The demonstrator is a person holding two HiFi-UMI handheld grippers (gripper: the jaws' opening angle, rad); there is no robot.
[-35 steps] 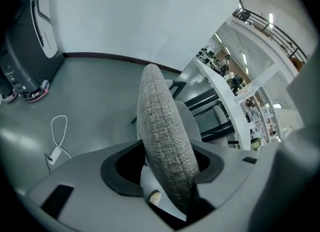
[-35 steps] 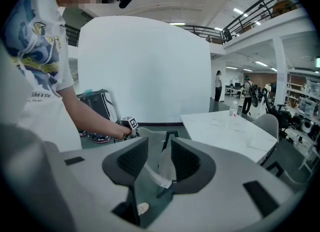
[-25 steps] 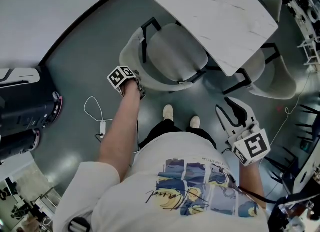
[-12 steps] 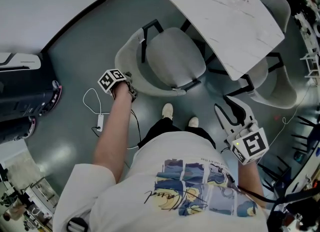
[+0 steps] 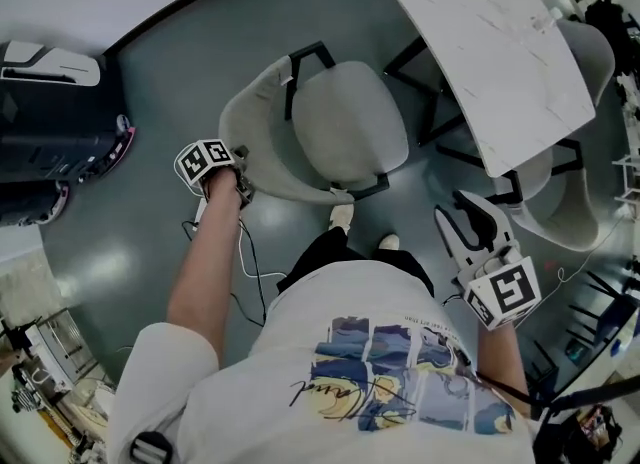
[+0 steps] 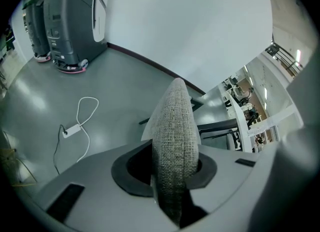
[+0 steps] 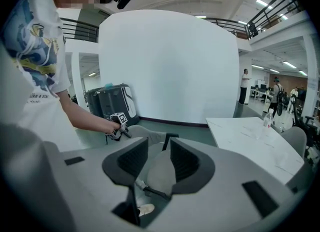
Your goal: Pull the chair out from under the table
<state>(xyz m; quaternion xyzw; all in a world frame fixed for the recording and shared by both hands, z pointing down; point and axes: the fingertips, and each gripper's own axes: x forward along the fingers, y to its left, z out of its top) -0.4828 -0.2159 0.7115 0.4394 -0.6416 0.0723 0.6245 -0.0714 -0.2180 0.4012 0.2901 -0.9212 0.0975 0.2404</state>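
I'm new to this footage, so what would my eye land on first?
The grey chair in the middle of the head view, left of the white table, its backrest rim pinched by the left tool. The right tool hangs open and empty at lower right.

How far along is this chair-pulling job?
Mostly done: in the head view the grey chair shows its whole seat, beside the white table rather than under it. In hand: the left gripper is clamped on the chair's fabric back rim, while the right gripper hangs open and empty. Left: perhaps a little more clearance, then letting go.
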